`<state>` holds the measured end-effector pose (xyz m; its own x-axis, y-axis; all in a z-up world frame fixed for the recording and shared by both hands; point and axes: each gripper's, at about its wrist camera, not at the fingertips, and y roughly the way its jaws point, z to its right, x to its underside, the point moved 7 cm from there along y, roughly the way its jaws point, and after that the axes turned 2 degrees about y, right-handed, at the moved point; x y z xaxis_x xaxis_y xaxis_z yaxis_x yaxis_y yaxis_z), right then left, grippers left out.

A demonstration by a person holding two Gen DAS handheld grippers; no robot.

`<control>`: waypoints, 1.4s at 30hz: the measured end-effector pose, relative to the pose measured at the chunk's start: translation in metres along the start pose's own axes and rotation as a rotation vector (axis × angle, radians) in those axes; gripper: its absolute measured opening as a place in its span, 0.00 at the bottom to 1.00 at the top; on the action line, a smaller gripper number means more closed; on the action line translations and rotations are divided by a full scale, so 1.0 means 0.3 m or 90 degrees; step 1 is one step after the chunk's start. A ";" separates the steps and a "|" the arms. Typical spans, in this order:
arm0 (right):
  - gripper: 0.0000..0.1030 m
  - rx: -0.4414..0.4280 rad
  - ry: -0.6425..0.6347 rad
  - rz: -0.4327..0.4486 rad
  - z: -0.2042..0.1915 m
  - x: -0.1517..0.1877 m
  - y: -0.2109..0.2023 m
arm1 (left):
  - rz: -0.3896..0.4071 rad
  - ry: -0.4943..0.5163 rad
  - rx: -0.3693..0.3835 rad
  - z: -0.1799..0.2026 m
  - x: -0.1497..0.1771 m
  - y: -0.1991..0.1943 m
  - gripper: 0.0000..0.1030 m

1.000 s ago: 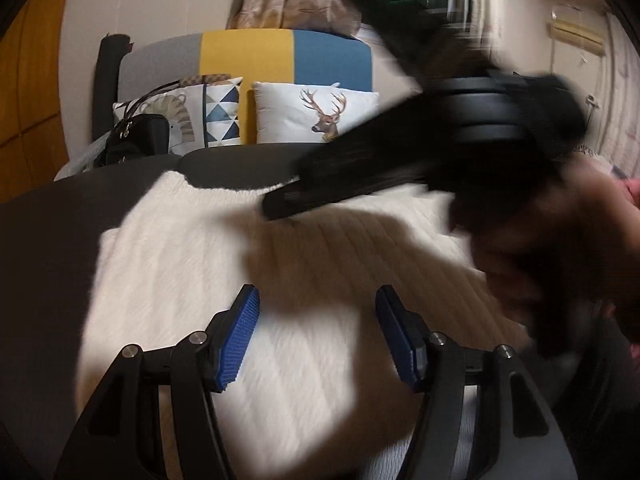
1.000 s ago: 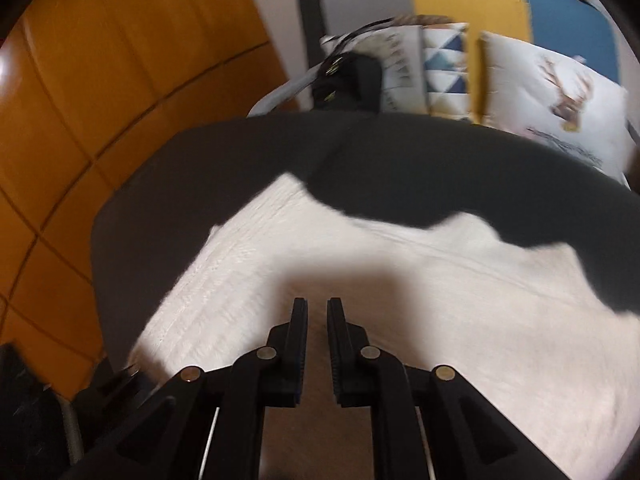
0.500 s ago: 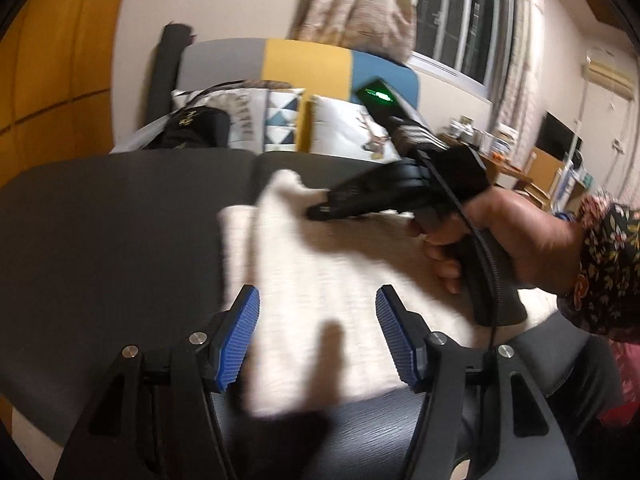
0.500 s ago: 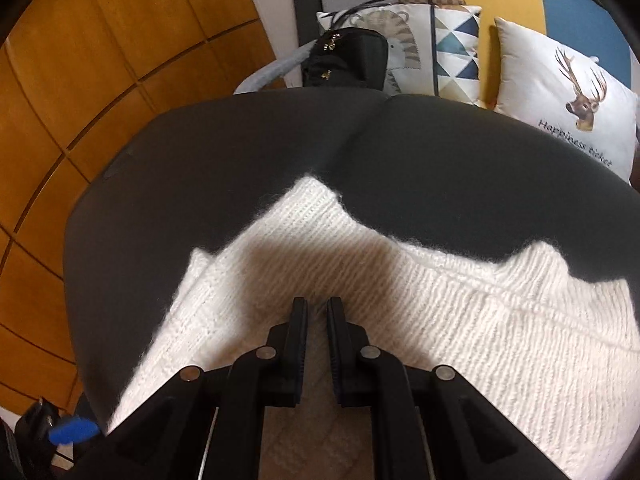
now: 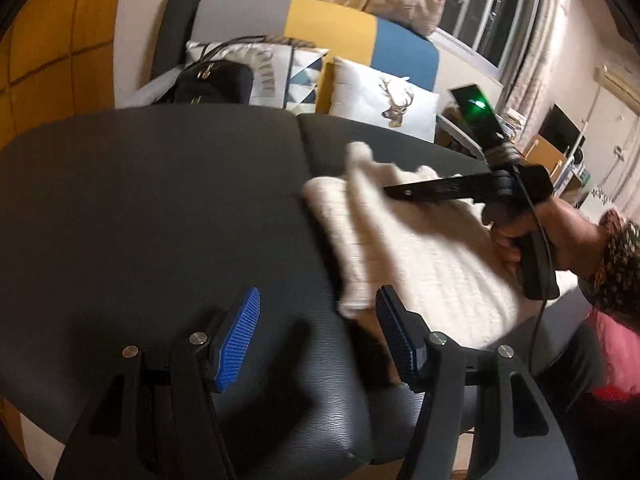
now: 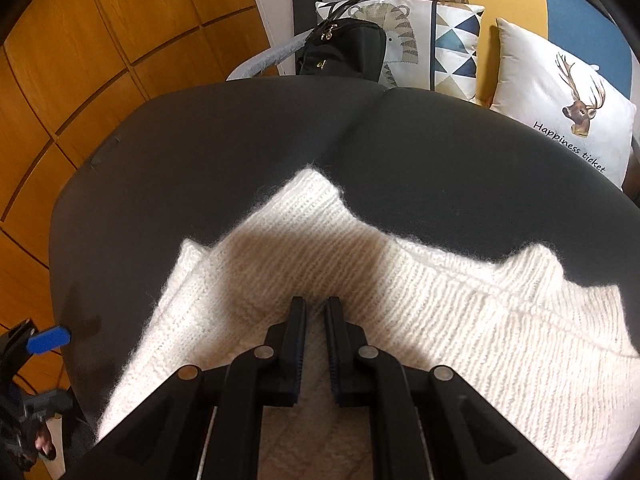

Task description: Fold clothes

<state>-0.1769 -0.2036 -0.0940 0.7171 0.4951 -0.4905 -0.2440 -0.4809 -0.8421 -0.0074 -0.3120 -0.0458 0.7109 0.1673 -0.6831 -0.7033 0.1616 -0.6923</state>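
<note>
A white knit sweater [image 6: 420, 300] lies folded on a dark padded surface [image 6: 240, 152]. In the left wrist view the sweater [image 5: 432, 256] lies to the right. My left gripper [image 5: 318, 336] is open and empty, low over the dark surface [image 5: 160, 220] beside the sweater's near left corner. My right gripper [image 6: 316, 312] is shut with its jaws nearly together, resting on top of the sweater; I cannot tell if it pinches fabric. In the left wrist view the right gripper [image 5: 390, 191] lies flat over the sweater, held by a hand.
Behind the surface stands a grey, yellow and blue sofa [image 5: 332, 24] with a deer cushion [image 6: 560, 96], a patterned cushion [image 6: 440, 40] and a black handbag [image 6: 344, 48]. Wood panelling [image 6: 100, 40] is on the left. A window [image 5: 492, 8] is at the back right.
My left gripper has pulled back and to the left, off the sweater and over the bare dark surface. The right gripper has stayed shut on the sweater, shifting only slightly.
</note>
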 end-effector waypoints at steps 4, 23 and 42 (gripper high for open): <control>0.09 0.000 0.002 -0.004 0.000 0.000 0.001 | -0.007 -0.075 0.075 -0.029 -0.015 0.026 0.28; 0.09 -0.015 0.020 -0.013 0.011 -0.003 0.011 | -0.067 -0.127 0.295 0.076 -0.005 0.145 0.00; 0.09 -0.016 0.030 -0.016 0.008 -0.004 0.013 | -0.176 -0.142 0.420 0.111 0.063 0.223 0.00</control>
<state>-0.1804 -0.2044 -0.0973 0.7528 0.4729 -0.4579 -0.2092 -0.4877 -0.8476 -0.0412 -0.2657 -0.0975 0.8934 0.2176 -0.3930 -0.4066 0.7639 -0.5011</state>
